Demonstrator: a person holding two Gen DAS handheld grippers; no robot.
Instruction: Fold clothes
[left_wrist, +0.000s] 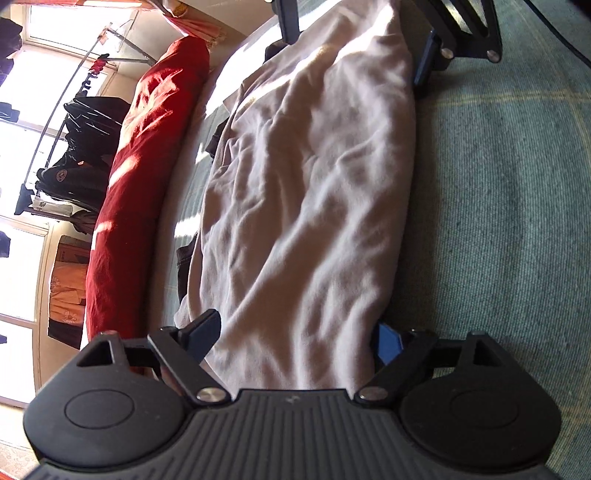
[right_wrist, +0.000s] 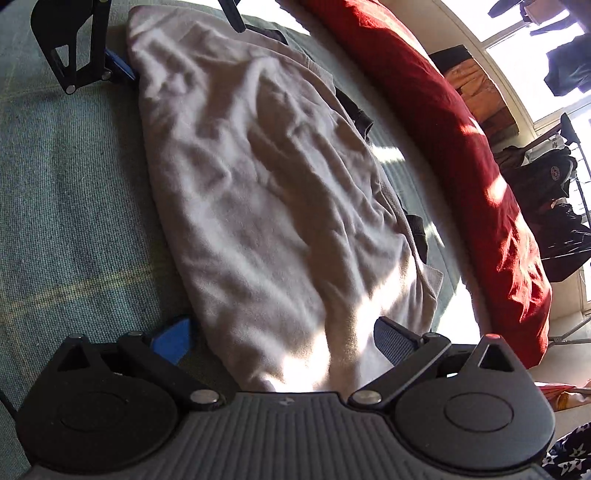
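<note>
From my left wrist view, going left to right: a clothes rack (left_wrist: 55, 155) hung with dark garments stands by the bright window; next comes a long red cushion (left_wrist: 147, 184) along the far edge of the bed; then the pale folded garment (left_wrist: 306, 192) lies in a wrinkled strip on the green bedspread (left_wrist: 498, 221), with a dark garment (left_wrist: 184, 266) peeking out from under its left edge. My left gripper (left_wrist: 295, 338) sits at the near end of the strip, fingers spread wide on either side of the cloth, pads not pressing it; released. At the far end I see my right gripper (left_wrist: 354, 48), likewise straddling the cloth.

From my right wrist view: bedspread on the left, the garment in the middle, the cushion to the right. My right gripper (right_wrist: 284, 338) has its fingers apart, cloth between them, loose.
</note>
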